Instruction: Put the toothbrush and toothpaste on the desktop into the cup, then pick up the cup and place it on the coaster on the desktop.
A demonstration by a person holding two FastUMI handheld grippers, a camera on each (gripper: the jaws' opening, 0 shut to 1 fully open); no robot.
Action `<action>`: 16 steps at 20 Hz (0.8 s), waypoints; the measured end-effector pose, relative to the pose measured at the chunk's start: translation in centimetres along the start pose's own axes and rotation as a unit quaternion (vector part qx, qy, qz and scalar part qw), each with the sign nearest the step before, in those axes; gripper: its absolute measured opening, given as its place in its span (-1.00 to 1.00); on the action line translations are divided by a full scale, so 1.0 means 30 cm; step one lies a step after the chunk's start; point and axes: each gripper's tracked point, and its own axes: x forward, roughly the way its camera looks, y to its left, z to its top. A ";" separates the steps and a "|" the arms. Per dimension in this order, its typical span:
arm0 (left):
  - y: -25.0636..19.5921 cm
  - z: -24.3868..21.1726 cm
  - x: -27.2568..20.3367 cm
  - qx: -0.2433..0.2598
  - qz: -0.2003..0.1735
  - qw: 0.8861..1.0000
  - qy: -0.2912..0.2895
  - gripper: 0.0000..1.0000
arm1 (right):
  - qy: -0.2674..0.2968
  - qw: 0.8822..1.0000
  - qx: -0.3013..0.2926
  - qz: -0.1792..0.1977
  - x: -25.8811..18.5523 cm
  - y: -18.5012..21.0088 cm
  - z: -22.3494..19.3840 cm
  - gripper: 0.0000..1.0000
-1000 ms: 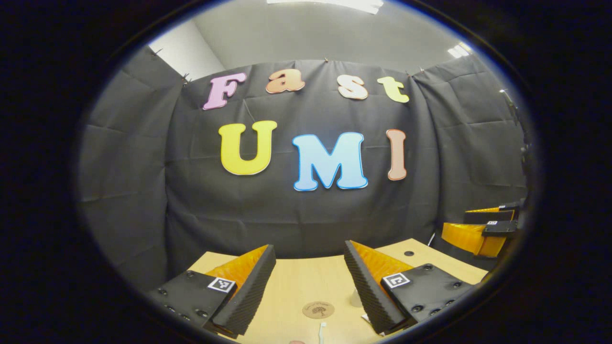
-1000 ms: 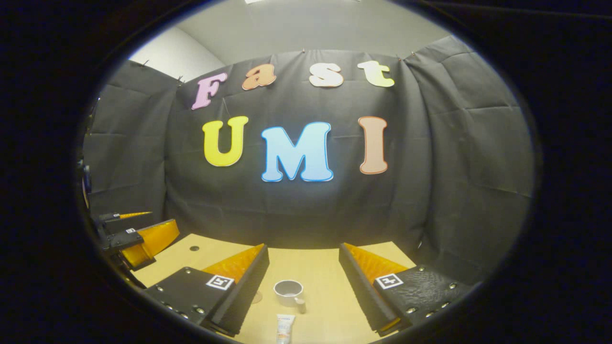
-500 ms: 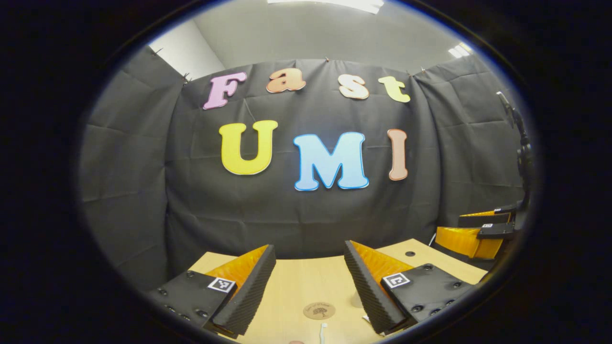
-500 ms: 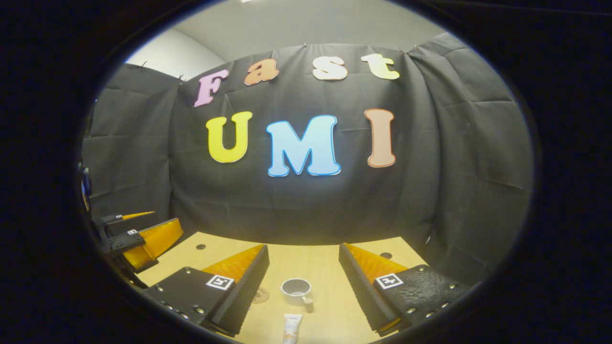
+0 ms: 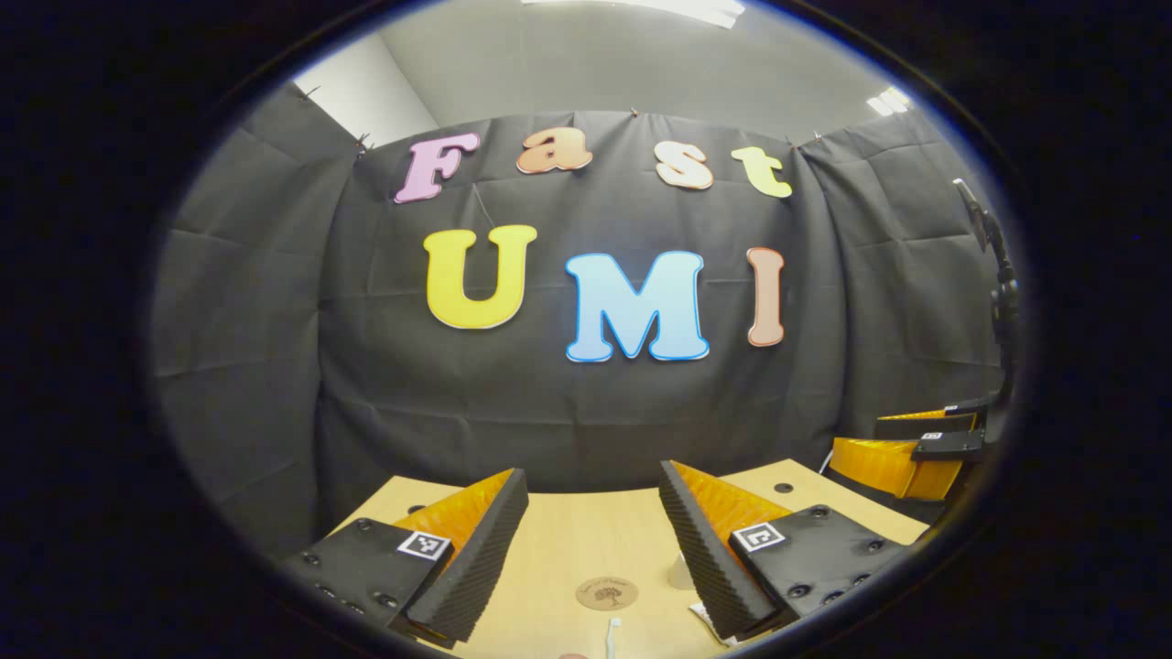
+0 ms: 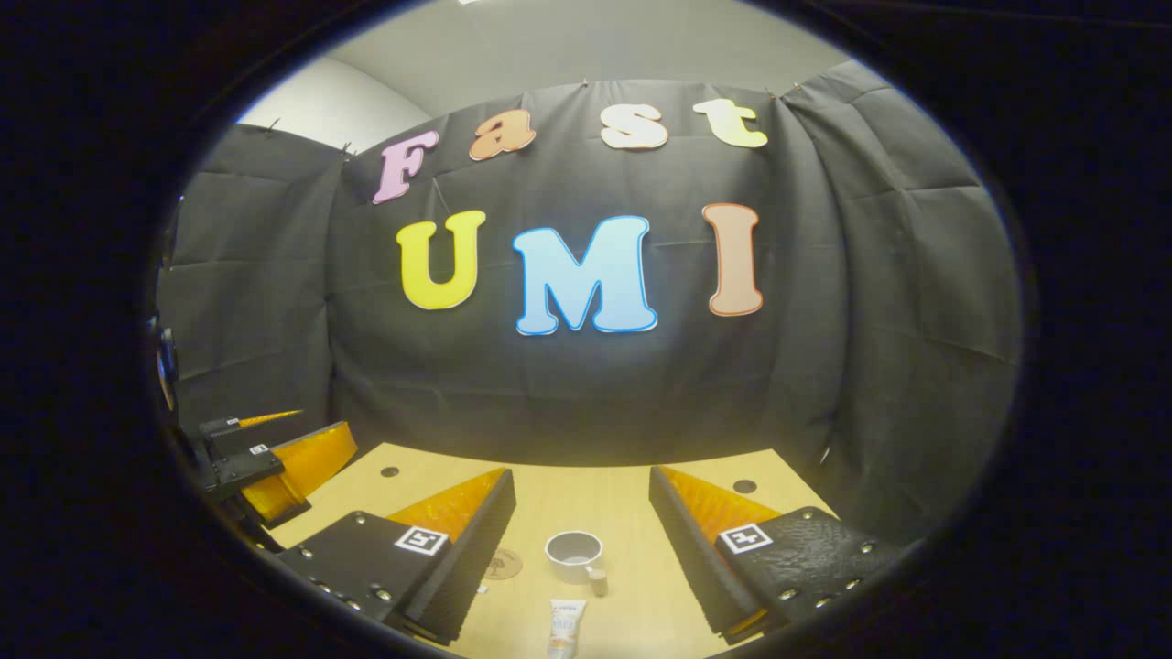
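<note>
My left gripper (image 5: 593, 490) hangs open above the wooden desktop (image 5: 586, 540), nothing between its fingers. Below it lies the round brown coaster (image 5: 606, 593), and nearer me the white toothbrush (image 5: 612, 634) runs toward the bottom edge. A pale cup (image 5: 680, 574) peeks out beside the right finger. My right gripper (image 6: 582, 487) is open too, over the desktop (image 6: 604, 513). Between its fingers stands the white cup (image 6: 575, 556) with a handle, and the toothpaste tube (image 6: 564, 627) lies in front of it. The coaster (image 6: 502, 563) shows partly behind the left finger.
The other gripper (image 5: 920, 447) hovers at the desk's right end in the left gripper view, and another (image 6: 265, 458) at the left end in the right gripper view. Small round holes (image 6: 744, 486) sit near the desk's back corners. A black cloth wall stands close behind the desk.
The right gripper has drifted slightly right and tilted down, so the cup, tube and coaster sit a little higher in its view. The left gripper has barely moved.
</note>
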 end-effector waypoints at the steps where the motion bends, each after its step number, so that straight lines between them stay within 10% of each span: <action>1: 0.009 0.021 -0.005 0.005 0.007 1.000 -0.009 0.92 | -0.006 1.000 0.001 -0.003 -0.008 0.003 0.002 0.84; 16: 0.045 0.084 -0.046 -0.004 0.033 0.998 -0.047 0.92 | -0.059 0.998 -0.014 -0.011 -0.023 0.031 0.089 0.84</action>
